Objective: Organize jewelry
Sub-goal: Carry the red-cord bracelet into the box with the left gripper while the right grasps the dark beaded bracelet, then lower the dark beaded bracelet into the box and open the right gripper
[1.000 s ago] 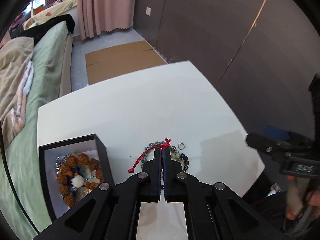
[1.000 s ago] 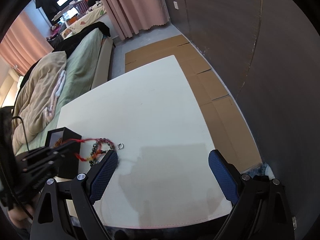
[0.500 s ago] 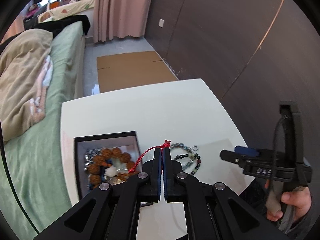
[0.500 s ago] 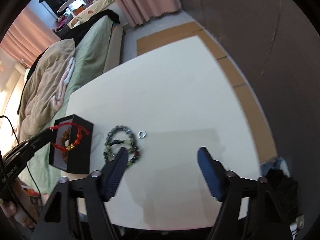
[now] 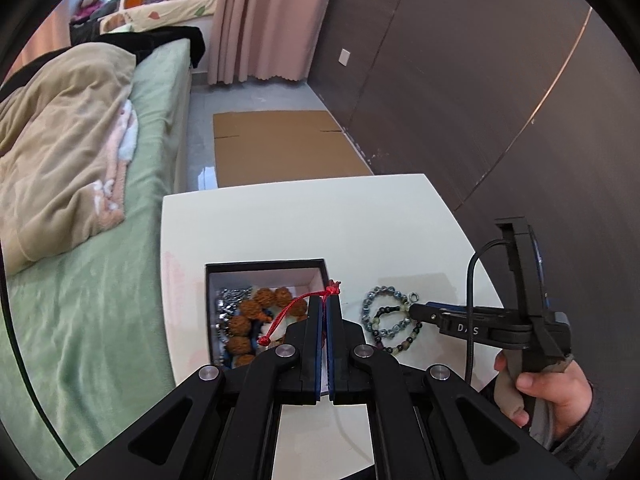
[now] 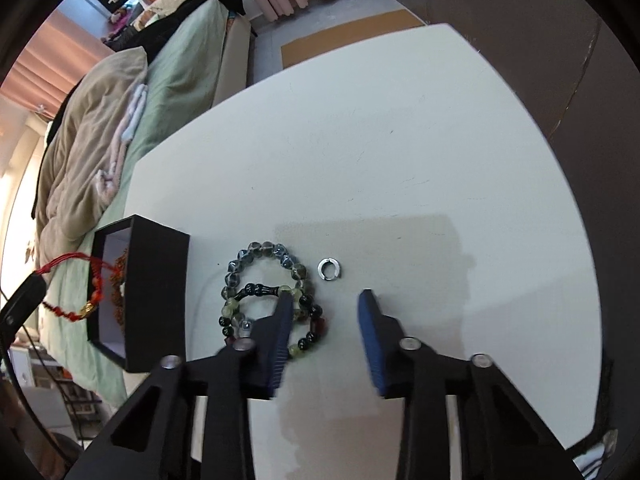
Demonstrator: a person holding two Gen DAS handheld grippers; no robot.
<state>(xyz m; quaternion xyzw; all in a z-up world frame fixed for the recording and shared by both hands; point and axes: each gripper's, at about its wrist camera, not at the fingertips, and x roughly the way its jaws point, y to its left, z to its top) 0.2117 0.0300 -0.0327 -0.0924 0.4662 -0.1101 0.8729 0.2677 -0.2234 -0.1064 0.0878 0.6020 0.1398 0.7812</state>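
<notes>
My left gripper (image 5: 325,300) is shut on a red string bracelet (image 5: 280,316), which hangs over the open black box (image 5: 264,264). In the right wrist view the same bracelet (image 6: 68,258) dangles with a gold charm beside the box (image 6: 160,292). Brown bead strings (image 5: 248,312) lie inside the box. Two beaded bracelets (image 6: 256,256) and a small silver ring (image 6: 330,269) rest on the white table (image 6: 400,140). My right gripper (image 6: 324,300) hovers just over them, its jaws closing. Its left finger overlaps the bracelets, and nothing is pinched between the pads.
A bed with a green sheet (image 5: 100,300) and beige blanket (image 5: 60,152) runs along the table's left side. Flat cardboard (image 5: 280,148) lies on the floor beyond. A dark wall (image 5: 480,80) stands at the right. A person's hand (image 5: 540,392) grips the right tool.
The left gripper has carried the red string bracelet away from the other jewelry to above the box. The right gripper has come down toward the beaded bracelets, and its jaws have narrowed.
</notes>
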